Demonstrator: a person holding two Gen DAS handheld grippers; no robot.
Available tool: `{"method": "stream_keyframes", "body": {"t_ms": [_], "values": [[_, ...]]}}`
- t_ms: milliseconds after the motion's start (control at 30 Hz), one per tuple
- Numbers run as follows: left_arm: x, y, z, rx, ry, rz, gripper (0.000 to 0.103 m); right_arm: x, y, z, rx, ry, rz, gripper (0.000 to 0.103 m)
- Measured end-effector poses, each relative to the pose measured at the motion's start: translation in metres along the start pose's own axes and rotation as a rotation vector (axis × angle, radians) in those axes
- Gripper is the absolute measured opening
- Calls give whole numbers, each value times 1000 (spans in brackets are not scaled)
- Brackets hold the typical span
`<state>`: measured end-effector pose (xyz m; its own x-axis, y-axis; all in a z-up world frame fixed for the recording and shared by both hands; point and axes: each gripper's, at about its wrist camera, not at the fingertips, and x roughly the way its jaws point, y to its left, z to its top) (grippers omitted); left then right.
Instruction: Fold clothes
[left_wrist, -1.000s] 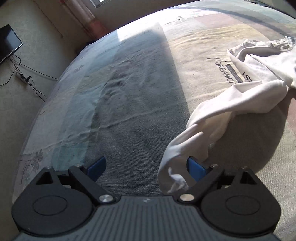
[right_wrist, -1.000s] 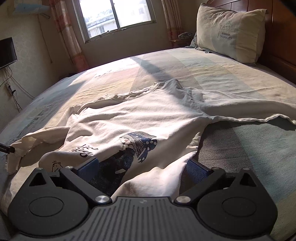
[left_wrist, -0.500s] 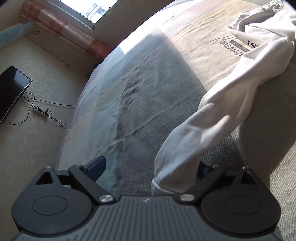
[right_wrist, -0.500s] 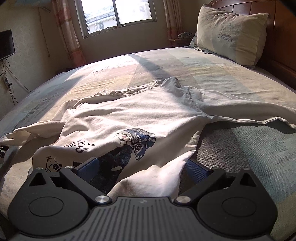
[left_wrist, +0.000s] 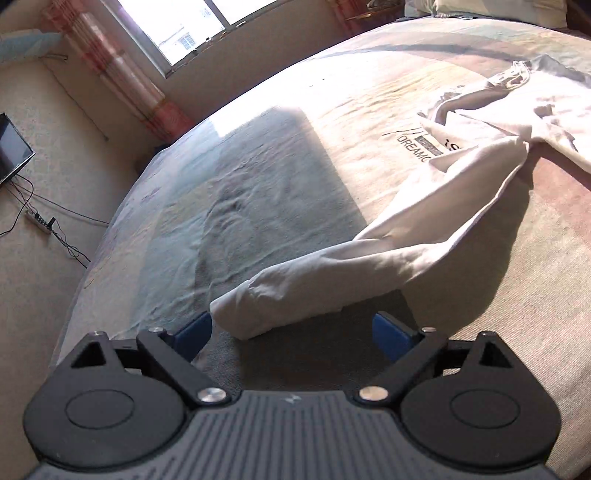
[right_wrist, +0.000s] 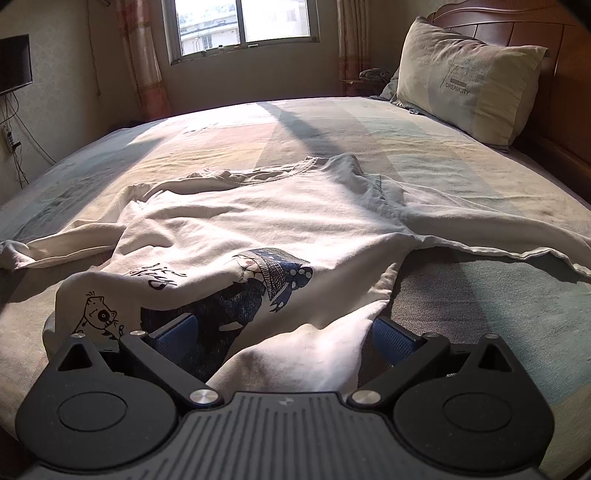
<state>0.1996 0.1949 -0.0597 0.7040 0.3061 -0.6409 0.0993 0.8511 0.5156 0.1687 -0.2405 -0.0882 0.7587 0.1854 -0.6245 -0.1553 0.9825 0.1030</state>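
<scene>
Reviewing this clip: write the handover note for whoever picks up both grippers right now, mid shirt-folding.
Left gripper: open, holding nothing; the long white sleeve lies stretched on the bed, its cuff end just ahead of the blue fingers.
Right gripper: jaws apart, with a bunched piece of the shirt's hem lying between them, not pinched.
White long-sleeved cotton shirt with the blue cartoon print: face up on the striped bedsheet, still rumpled, other sleeve spread toward the grey pillow.
Done: shirt roughly spread out. Left: smooth it, then every fold.

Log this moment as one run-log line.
task: fold clothes | left tool: open, sleeve lying free | right tool: open over shirt hem | bed
</scene>
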Motion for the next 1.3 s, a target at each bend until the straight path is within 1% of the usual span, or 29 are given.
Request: {"method": "stream_keyframes", "body": {"t_ms": [100, 200, 333, 500, 567, 633, 733, 800, 867, 933, 967, 1000, 1067, 1100, 1133, 1167, 1233, 1267, 1300], "values": [[10, -43, 20, 137, -54, -8, 94, -2, 3, -1, -17, -8, 3, 103], [25, -76, 32, 235, -55, -15, 94, -2, 5, -1, -22, -10, 0, 103], [40, -92, 39, 286, -85, 5, 95, -1, 3, -1, -3, -7, 4, 103], [50, -96, 51, 319, -106, -4, 95, 0, 6, 1, -7, -1, 30, 103], [53, -101, 55, 339, -123, 10, 95, -8, 10, 2, -16, -25, 73, 103], [57, -107, 58, 365, -145, 32, 95, -21, 19, 8, -17, -59, 169, 103], [64, -120, 62, 409, -176, 81, 95, -31, 34, 15, 3, -108, 264, 103], [67, -117, 64, 390, -189, 128, 97, -31, 45, 20, 18, -120, 307, 103], [69, -110, 66, 352, -199, 185, 97, -28, 50, 20, 21, -112, 310, 103], [70, -95, 66, 276, -208, 221, 97, -26, 53, 17, 12, -90, 285, 103], [70, -87, 66, 234, -211, 225, 97, -25, 53, 16, 12, -88, 271, 103], [71, -85, 65, 226, -215, 215, 97, -25, 51, 14, 22, -87, 253, 103], [75, -93, 64, 319, -213, 165, 97, -22, 50, 11, 46, -74, 246, 103], [78, -98, 64, 362, -210, 164, 97, -20, 49, 11, 60, -64, 244, 103], [81, -99, 67, 347, -205, 177, 97, -17, 49, 10, 74, -54, 242, 103], [83, -95, 70, 309, -198, 184, 97, -15, 49, 9, 87, -44, 239, 103], [86, -72, 79, 138, -181, 170, 97, -17, 52, 8, 71, -45, 223, 103], [87, -61, 83, 69, -175, 170, 97, -20, 54, 8, 54, -58, 214, 103], [88, -52, 84, 34, -174, 182, 97, -22, 54, 8, 42, -65, 206, 103]]}}
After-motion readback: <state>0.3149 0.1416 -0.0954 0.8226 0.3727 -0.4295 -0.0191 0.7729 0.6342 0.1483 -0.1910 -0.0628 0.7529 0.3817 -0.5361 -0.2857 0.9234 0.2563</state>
